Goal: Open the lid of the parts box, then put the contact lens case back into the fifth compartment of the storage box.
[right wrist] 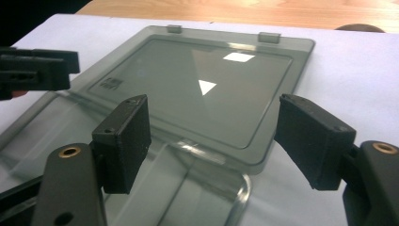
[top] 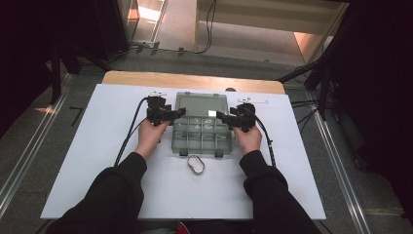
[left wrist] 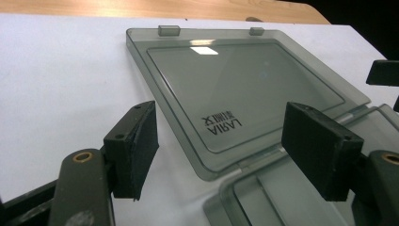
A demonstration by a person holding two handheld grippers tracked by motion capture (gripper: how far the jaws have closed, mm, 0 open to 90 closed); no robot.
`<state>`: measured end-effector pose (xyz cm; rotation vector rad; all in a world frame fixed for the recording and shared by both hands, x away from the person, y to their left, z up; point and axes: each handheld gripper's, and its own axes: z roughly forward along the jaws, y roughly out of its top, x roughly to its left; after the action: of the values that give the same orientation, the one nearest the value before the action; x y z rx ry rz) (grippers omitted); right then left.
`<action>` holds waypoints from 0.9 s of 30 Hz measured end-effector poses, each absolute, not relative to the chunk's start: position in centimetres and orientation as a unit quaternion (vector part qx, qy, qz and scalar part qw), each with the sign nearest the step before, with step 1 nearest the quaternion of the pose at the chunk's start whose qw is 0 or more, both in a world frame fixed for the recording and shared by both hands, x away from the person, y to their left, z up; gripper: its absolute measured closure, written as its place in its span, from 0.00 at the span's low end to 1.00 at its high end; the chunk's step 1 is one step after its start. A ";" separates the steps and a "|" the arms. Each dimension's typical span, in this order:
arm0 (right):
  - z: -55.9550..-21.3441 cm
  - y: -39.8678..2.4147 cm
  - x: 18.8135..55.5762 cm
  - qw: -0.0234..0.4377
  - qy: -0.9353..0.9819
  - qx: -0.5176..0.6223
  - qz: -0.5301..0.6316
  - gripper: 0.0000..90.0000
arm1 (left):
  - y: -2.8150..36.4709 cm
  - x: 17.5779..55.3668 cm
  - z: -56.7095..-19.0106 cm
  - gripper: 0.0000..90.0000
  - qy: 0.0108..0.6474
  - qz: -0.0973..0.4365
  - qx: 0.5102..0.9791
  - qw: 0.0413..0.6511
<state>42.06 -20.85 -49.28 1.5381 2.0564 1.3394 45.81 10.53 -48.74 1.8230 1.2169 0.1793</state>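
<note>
Lighting: your white table top (top: 97, 146) is evenly bright; surroundings fall to near black. Overhead source; warm patch on the floor beyond. Glare: bright reflections on the open lid (right wrist: 207, 87) of the smoky box. Shadows: soft, short. Focus: your high view is slightly soft; both gripper views blur at near edges.

Black long sleeves (top: 119, 187) are worn on both forearms. Each hand-held gripper, left gripper (top: 168, 116) and right gripper (top: 229, 118), is built in black, with a black cable (top: 127, 139) trailing. Blocky black jaw pads and brass-coloured pivot bushings (left wrist: 83, 156) are noted.
</note>
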 end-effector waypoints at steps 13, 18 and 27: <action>-47.9 -21.0 39.8 0.098 0.718 0.506 0.467 0.28 | 12.3 43.6 -46.6 0.31 0.482 0.052 0.737 0.470; -47.4 -21.1 39.4 0.091 0.719 0.499 0.476 0.28 | 13.0 43.1 -45.9 0.31 0.478 0.051 0.739 0.472; -46.6 -21.7 38.3 0.083 0.721 0.488 0.485 0.28 | 14.0 42.3 -45.5 0.31 0.477 0.040 0.738 0.476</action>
<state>38.27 -21.68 -46.61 1.4586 2.1529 1.4478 42.27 14.00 -45.53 1.8032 1.1652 0.0985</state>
